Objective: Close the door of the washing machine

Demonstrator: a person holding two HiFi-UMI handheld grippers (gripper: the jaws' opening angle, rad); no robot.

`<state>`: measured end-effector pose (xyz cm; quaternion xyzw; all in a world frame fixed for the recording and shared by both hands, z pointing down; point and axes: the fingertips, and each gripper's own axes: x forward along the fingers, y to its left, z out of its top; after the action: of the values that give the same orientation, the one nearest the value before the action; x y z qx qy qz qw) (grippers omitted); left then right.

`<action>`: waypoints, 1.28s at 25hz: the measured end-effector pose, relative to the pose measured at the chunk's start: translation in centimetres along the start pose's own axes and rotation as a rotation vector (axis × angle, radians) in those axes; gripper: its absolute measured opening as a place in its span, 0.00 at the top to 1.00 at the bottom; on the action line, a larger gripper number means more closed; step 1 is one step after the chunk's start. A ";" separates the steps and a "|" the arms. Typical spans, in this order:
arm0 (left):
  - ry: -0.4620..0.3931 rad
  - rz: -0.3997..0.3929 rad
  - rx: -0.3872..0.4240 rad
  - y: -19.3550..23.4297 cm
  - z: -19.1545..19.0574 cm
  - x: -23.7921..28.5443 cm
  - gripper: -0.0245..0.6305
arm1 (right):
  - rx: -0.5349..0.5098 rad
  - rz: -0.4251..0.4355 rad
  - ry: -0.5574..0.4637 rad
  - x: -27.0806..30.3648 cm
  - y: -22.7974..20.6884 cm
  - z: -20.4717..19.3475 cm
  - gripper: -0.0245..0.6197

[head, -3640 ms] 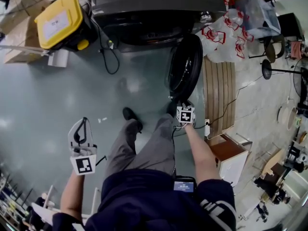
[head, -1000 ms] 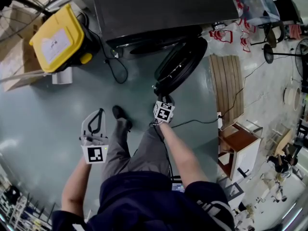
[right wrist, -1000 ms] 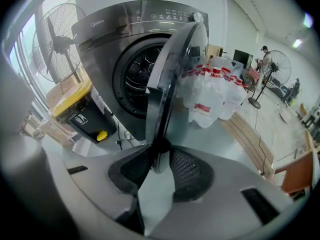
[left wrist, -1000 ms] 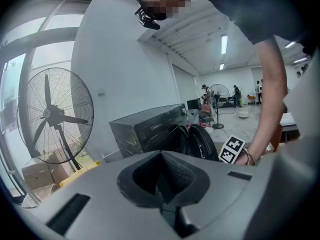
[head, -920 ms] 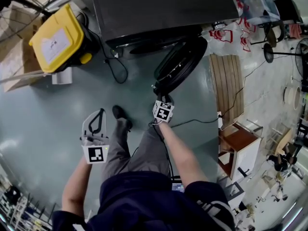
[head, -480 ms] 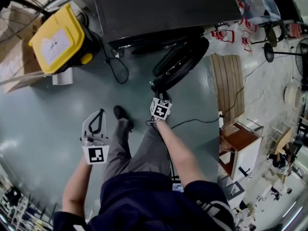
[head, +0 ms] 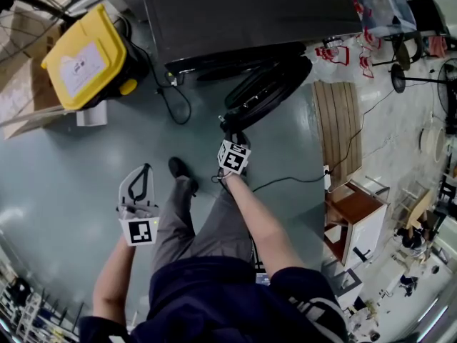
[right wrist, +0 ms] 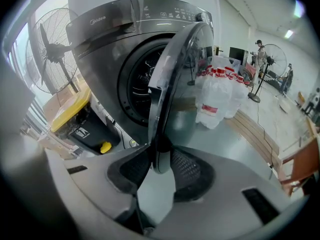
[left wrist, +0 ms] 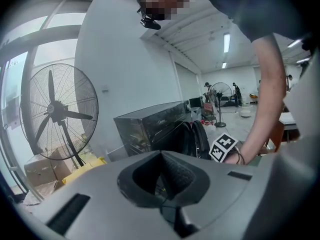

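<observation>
**A:** Where is the door sitting right now?

**B:** The door [head: 268, 91] is hanging partly open. It is hinged at the right of the washing machine [head: 250, 13] front, and its free edge is pointing toward the near left. The right hand-held gripper [head: 228, 128] is grasping that free edge. In the right gripper view the rim is sitting between the pads [right wrist: 187, 168], and both are pressing on it.

**A:** And the other one?

**B:** The left hand-held gripper [head: 145, 170] is hovering over the floor [head: 64, 163] at the near left, well apart from the machine. Its jaws are clenched together on nothing.

**A:** So what is worrying you?

**B:** Mostly the grip. The pads are only pinching a thin, smooth, curved rim. The door is going to swing in an arc toward the drum opening [right wrist: 142, 79], so a straight push could let the rim slide out sideways.

**A:** Anything nearer the end of the swing?

**B:** Yes. The jaw on the inner side is sitting between the door and the machine front. If it is still wrapping the rim when the gap is closing, it could get trapped or stop the latch from catching. Letting go too early is risky too, I think, because the door may be left resting ajar.
</observation>
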<state>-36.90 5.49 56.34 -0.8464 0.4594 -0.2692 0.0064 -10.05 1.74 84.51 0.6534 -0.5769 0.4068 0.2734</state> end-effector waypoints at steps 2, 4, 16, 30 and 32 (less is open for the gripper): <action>0.001 0.000 0.005 0.3 -0.1 0.1 0.93 | 0.013 0.005 -0.001 0.3 0.6 0.3 0.75; 0.005 0.001 0.012 0.5 -0.4 0.1 0.93 | 0.019 0.003 -0.005 0.5 1.1 0.7 0.75; 0.028 0.017 0.001 2.0 -1.7 0.0 0.93 | 0.030 0.017 -0.021 2.3 4.4 2.9 0.74; 0.046 0.034 -0.004 3.6 -2.8 0.0 0.93 | 0.026 0.036 -0.030 3.7 6.9 4.7 0.74; 0.049 0.037 -0.006 3.7 -2.9 0.0 0.93 | 0.032 0.036 -0.032 3.7 7.1 4.8 0.74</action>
<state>-41.16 4.05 57.87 -0.8310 0.4758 -0.2882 -0.0022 -15.89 -5.52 84.38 0.6537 -0.5863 0.4103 0.2463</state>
